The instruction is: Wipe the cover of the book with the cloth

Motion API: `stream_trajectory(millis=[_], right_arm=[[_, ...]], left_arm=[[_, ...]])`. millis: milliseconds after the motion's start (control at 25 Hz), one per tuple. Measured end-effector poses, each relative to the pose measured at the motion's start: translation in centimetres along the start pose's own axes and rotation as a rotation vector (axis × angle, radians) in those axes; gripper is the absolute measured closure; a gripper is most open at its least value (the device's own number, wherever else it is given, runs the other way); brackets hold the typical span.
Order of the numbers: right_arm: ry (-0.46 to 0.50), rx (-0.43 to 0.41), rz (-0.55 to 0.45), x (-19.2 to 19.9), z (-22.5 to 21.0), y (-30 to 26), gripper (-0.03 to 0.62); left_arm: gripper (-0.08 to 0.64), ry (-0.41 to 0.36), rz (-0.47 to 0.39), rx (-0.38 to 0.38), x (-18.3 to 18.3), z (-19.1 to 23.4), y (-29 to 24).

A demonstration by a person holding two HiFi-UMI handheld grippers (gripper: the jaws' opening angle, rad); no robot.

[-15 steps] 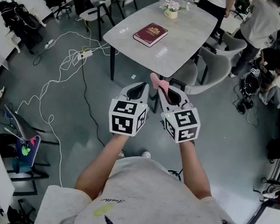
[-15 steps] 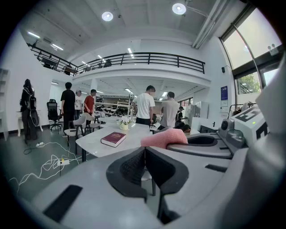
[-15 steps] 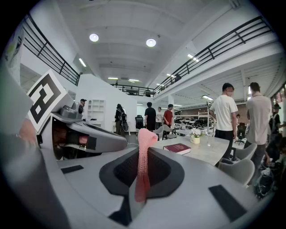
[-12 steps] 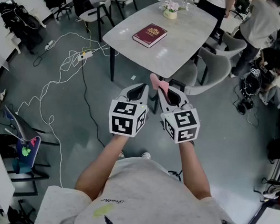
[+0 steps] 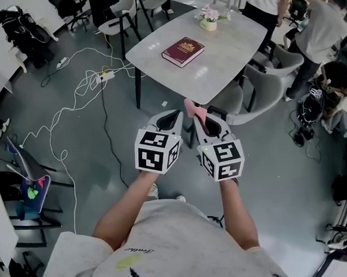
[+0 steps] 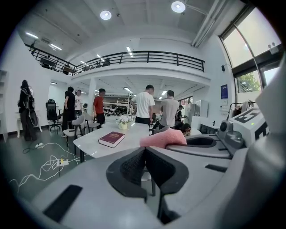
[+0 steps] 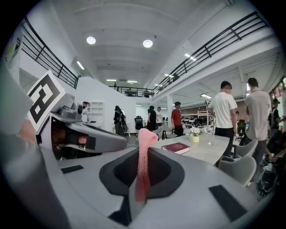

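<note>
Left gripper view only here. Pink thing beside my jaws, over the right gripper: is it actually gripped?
Observer: Yes. The right gripper view shows the right gripper with its jaws shut on the pink cloth, which stands up between them.
Operator: Are we at the table?
Observer: No. In the head view the left gripper and the right one hang over the floor, apparently short of the table; the book lies further in.
</note>
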State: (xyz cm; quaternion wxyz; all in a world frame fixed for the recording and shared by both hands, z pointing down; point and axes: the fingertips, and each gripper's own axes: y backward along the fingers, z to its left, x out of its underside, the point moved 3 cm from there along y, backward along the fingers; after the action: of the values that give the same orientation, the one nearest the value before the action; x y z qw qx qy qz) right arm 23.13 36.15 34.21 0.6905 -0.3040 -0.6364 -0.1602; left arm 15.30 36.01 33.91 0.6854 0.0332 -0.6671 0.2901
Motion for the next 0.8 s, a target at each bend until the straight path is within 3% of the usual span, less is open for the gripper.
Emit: stream_trajectory(millis=[480,800], right_arm=[[-0.005,0.032,0.028,0.4,-3.0,-2.5,0.574],[-0.004,0.063,0.064,0.0,-4.2,-7.8,0.572]], left_arm=[[0.552,0.005,0.004,0.044,-0.9,1.1,-4.2],[0.552,0.028,0.001,0.092,-2.0,5.4,-7.7]])
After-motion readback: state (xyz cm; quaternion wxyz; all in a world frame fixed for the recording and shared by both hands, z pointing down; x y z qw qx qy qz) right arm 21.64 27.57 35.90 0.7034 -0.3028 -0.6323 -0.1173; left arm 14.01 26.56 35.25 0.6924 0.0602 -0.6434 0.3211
